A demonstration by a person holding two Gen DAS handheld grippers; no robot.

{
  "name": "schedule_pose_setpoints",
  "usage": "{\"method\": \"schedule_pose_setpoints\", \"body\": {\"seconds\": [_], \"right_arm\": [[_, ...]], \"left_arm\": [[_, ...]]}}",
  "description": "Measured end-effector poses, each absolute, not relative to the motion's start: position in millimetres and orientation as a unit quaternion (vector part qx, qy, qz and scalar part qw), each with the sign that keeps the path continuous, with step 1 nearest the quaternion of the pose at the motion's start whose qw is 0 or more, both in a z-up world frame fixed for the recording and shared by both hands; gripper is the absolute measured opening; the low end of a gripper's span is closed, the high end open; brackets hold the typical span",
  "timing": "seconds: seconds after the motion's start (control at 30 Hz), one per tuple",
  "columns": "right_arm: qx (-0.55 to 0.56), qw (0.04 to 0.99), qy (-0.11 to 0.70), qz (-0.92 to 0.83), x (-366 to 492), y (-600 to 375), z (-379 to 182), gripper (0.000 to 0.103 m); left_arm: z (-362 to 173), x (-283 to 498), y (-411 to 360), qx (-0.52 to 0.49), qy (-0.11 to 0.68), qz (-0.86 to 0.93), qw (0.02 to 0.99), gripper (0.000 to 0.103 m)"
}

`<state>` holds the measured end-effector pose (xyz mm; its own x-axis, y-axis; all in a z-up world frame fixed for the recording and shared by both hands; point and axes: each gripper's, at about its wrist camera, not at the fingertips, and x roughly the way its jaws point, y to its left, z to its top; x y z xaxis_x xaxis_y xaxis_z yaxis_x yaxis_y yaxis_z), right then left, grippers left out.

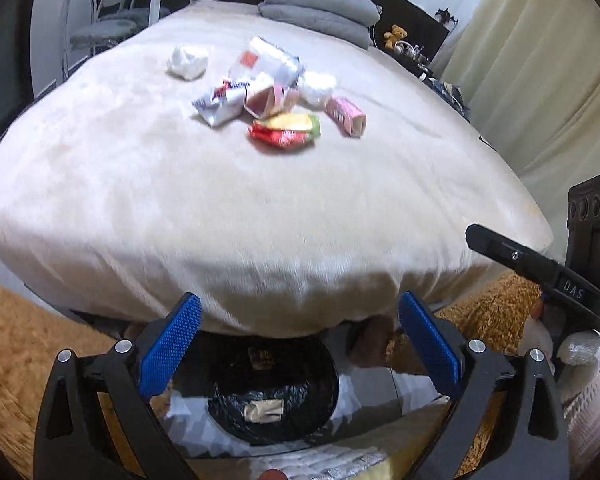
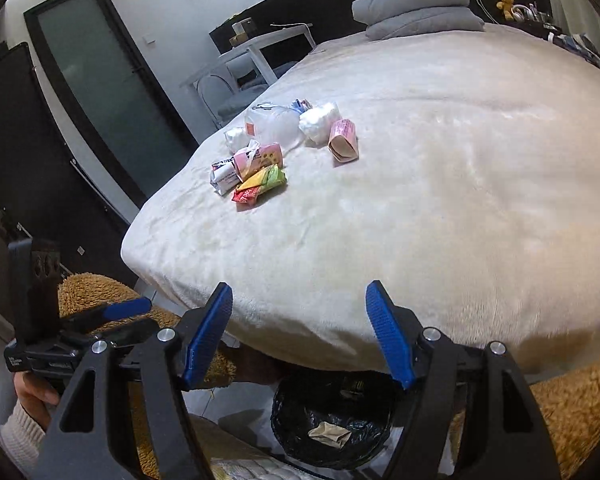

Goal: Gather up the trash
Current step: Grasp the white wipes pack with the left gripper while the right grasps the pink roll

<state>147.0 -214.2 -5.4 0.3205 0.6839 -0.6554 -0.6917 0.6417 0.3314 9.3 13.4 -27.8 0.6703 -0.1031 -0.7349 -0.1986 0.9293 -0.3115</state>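
Observation:
A pile of trash lies on the cream bed (image 1: 260, 208): a red, yellow and green wrapper (image 1: 286, 130) (image 2: 260, 184), a pink box (image 1: 346, 114) (image 2: 342, 140), a blue-and-white wrapper (image 1: 220, 104), white tissue wads (image 1: 188, 62) (image 2: 320, 120) and a clear plastic bottle (image 2: 274, 122). My left gripper (image 1: 300, 300) is open and empty at the bed's near edge, well short of the pile. My right gripper (image 2: 299, 292) is also open and empty. Below both, on the floor, a black-lined bin (image 1: 228, 372) (image 2: 288, 412) holds a crumpled beige paper (image 2: 330, 434).
Folded grey bedding (image 1: 320, 4) lies at the bed's far end, with a teddy bear (image 1: 396, 36) behind it. A white table and chair (image 1: 112, 12) stand at the left. A shaggy brown rug (image 1: 16, 340) covers the floor. Curtains (image 1: 540, 60) hang at the right.

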Motion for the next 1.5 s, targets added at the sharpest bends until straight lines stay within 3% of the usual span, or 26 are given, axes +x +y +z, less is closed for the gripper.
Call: {"method": "schedule_pose_setpoints", "body": {"seconds": [0.23, 0.53, 0.77, 1.0, 1.1, 1.23, 1.33, 1.5], "right_arm": [[-0.054, 0.821, 0.377, 0.425, 188, -183, 4, 0.069], [-0.030, 0.808, 0.404, 0.428, 246, -152, 0, 0.069], [-0.020, 0.793, 0.441, 0.420, 296, -129, -12, 0.069], [-0.029, 0.780, 0.444, 0.440, 317, -107, -12, 0.069], [-0.035, 0.774, 0.446, 0.449, 323, -99, -14, 0.067], [-0.055, 0.775, 0.447, 0.443, 330, -87, -19, 0.060], [-0.059, 0.766, 0.458, 0.447, 335, -80, -26, 0.052], [-0.062, 0.759, 0.471, 0.446, 338, -75, -31, 0.041]], "left_arm": [[6, 40, 60, -0.176, 0.365, 0.044, 0.913, 0.097], [15, 92, 115, -0.185, 0.382, 0.065, 0.903, 0.096], [-1, 139, 122, -0.140, 0.425, 0.050, 0.893, 0.095], [-19, 169, 147, -0.210, 0.453, 0.020, 0.866, 0.095], [-25, 179, 152, -0.228, 0.465, 0.008, 0.856, 0.086], [-35, 188, 157, -0.252, 0.475, 0.000, 0.843, 0.084], [-34, 185, 159, -0.262, 0.467, -0.011, 0.845, 0.068], [-36, 181, 169, -0.291, 0.460, -0.019, 0.839, 0.052]]}}
